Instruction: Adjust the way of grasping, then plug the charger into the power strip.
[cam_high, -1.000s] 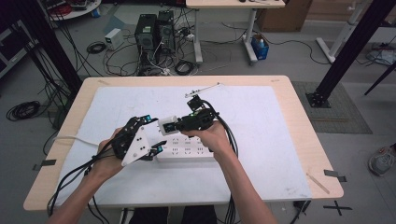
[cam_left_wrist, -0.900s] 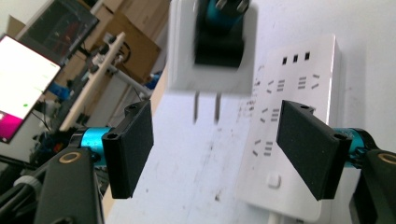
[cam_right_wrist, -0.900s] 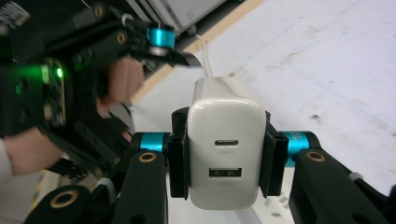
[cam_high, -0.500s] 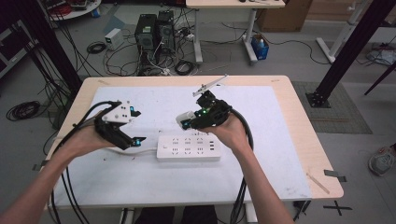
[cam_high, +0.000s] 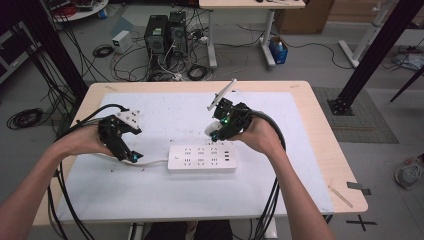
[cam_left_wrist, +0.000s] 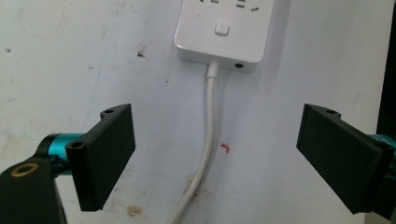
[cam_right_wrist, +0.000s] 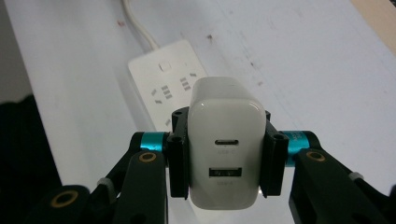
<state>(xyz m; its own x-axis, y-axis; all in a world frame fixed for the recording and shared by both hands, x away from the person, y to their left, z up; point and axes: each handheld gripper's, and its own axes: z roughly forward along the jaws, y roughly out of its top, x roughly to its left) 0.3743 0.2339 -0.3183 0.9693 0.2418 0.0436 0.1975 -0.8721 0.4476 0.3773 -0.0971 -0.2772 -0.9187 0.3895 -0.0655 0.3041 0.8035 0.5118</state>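
Observation:
A white power strip (cam_high: 201, 158) lies flat near the middle of the white mat, its cord (cam_left_wrist: 205, 149) running left. In the left gripper view its switch end (cam_left_wrist: 221, 32) sits ahead of my left gripper (cam_left_wrist: 215, 156). That gripper's jaws have just been opening and stand wide apart with only the cord on the mat below them. In the high view the left gripper (cam_high: 131, 144) hovers left of the strip. My right gripper (cam_right_wrist: 226, 151) is shut on a white USB charger (cam_right_wrist: 225, 144), held above the strip (cam_right_wrist: 170, 88). In the high view the charger (cam_high: 212, 129) hangs just above the strip's right half.
The white mat (cam_high: 150, 200) covers most of the wooden table (cam_high: 320, 145). Black cables trail from both grippers over the front edge. Beyond the table stand computer towers (cam_high: 165, 32), loose floor cables and another desk's legs.
My left gripper drew away leftward from the power strip and its jaws spread wide. The right gripper lifted the charger slightly off the strip and moved right.

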